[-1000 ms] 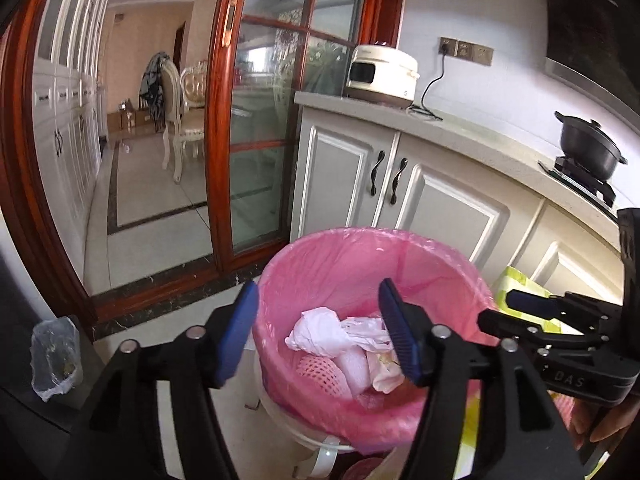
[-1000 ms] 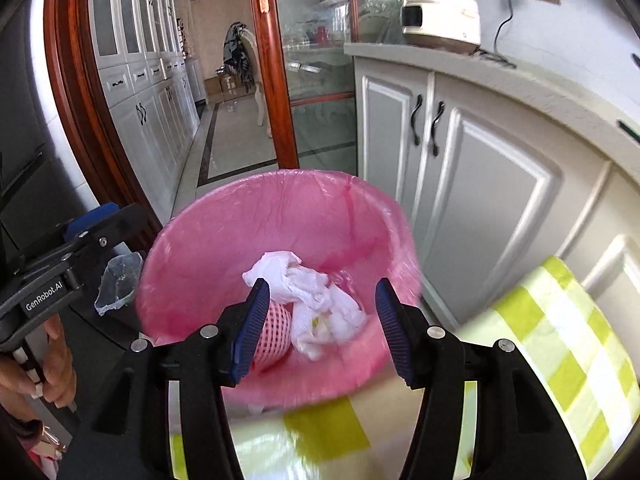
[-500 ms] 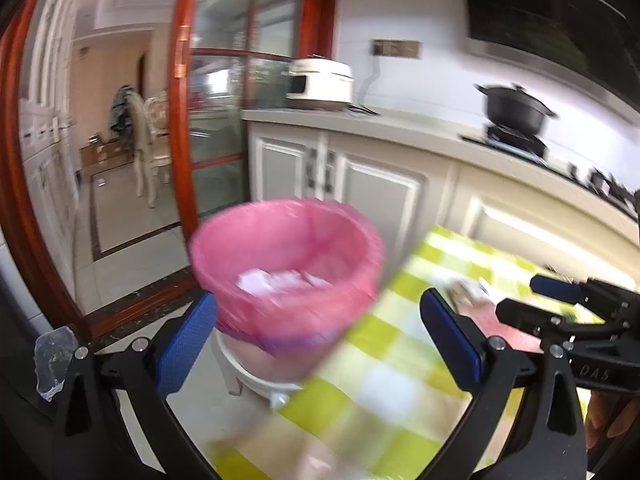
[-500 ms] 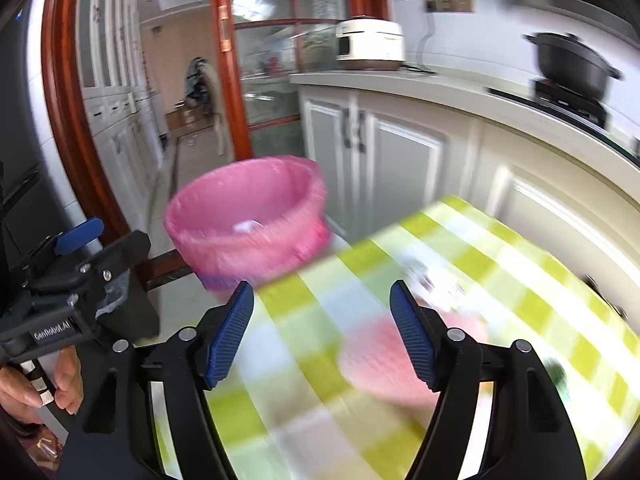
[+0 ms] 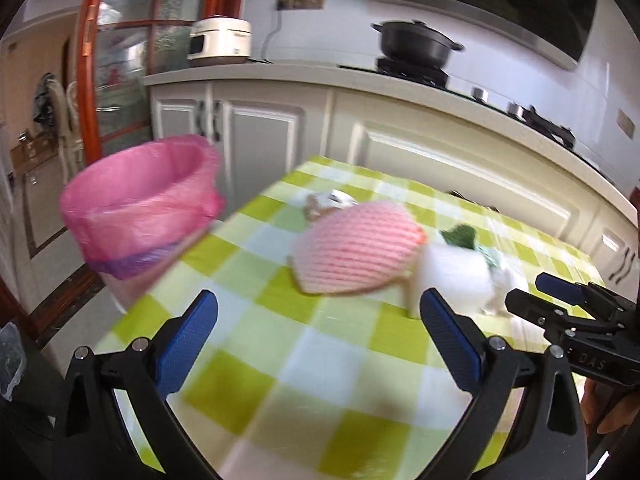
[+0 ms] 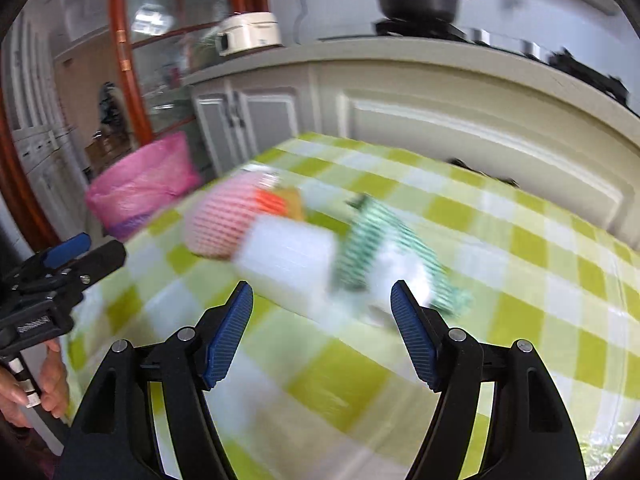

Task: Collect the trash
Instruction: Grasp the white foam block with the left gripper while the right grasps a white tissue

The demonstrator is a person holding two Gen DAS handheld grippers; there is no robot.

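Green-checked bench [image 5: 280,360] carries soft, light trash: pink foam net [image 5: 356,248], white block [image 6: 288,260], right of the pink bin [image 5: 136,200]. Both tongs [image 5: 318,340] [image 6: 322,332] spread, empty; pinch the net's edge.

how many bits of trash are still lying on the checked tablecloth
About 4, though blur may hide more: a pink foam net, a white block beside it, a green-striped wrapper to its right, and a small white scrap behind the net.
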